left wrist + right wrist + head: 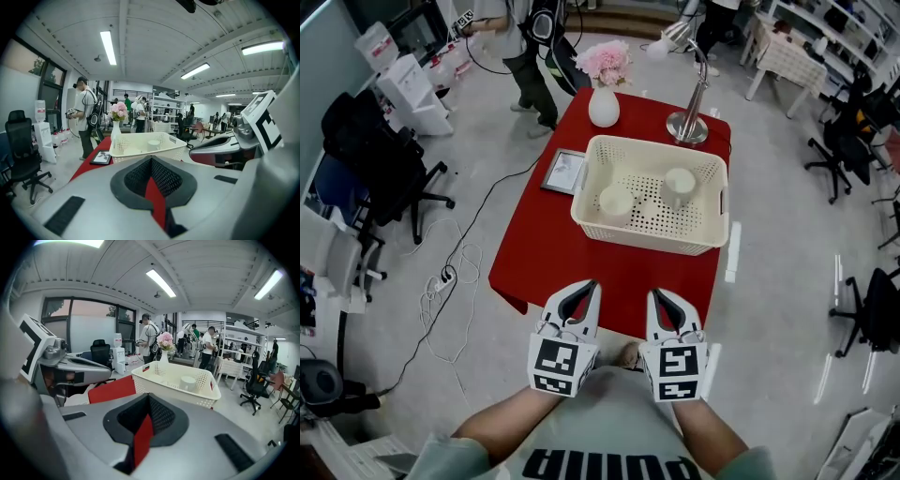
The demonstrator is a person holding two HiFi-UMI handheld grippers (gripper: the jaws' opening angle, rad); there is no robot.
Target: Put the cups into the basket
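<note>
1. Both jaws are closed on nothing; the left gripper (584, 292) and right gripper (664, 300) hang over the near edge of the red table (572, 272).
2. The basket (647, 240) holds a tall cup (680, 184) and a low cup (615, 202), perhaps with a third between them.
3. No cup stands outside it, so I judge the task finished; nothing is left to grasp.

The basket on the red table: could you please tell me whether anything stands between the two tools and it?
Nothing visible does. The left tool and right tool, shut and empty, hover at the near edge of the table; only its bare red top lies before the basket, where the cups already sit.
</note>
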